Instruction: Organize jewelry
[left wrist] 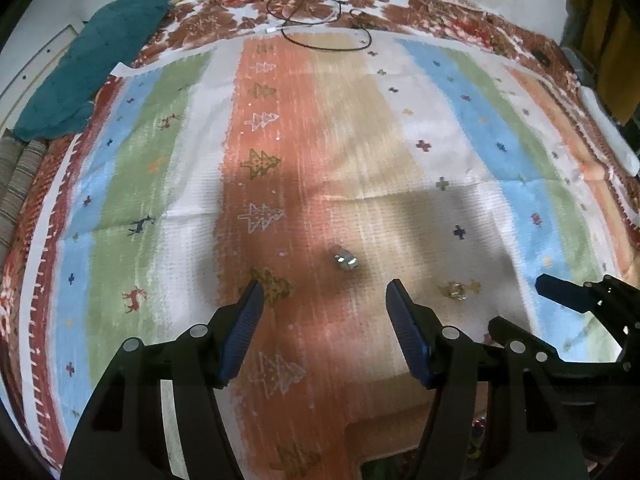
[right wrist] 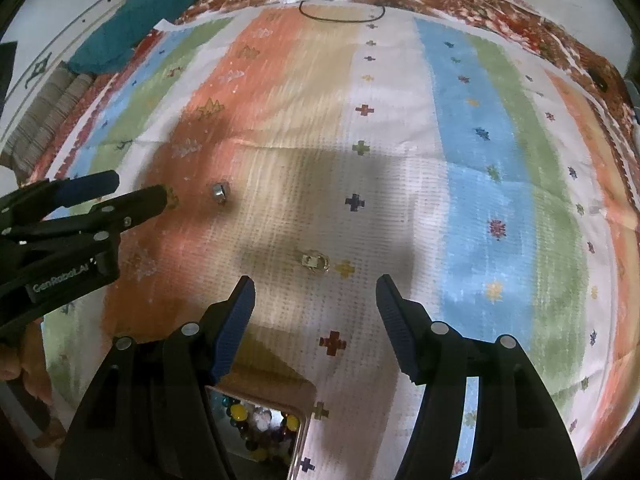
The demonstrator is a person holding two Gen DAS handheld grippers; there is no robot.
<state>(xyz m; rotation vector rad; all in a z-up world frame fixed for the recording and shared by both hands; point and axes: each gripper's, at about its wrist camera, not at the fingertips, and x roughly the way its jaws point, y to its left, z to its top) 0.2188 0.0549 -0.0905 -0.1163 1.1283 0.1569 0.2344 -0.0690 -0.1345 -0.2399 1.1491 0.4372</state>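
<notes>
Approach step: both grippers, left gripper [left wrist: 322,286] and right gripper [right wrist: 314,280], jaws apart and empty, lined up on small silver ring [left wrist: 345,262] and gold-toned ring [right wrist: 316,261] at frame centre; next needs descent and closing.

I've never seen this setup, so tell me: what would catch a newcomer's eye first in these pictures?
The striped cloth with tree and cross motifs fills both views. On it lie two small pieces of jewelry: a silver ring ahead of the open left gripper, and a gold ring just beyond the open right gripper. A box of colourful beads sits at the near edge.
</notes>
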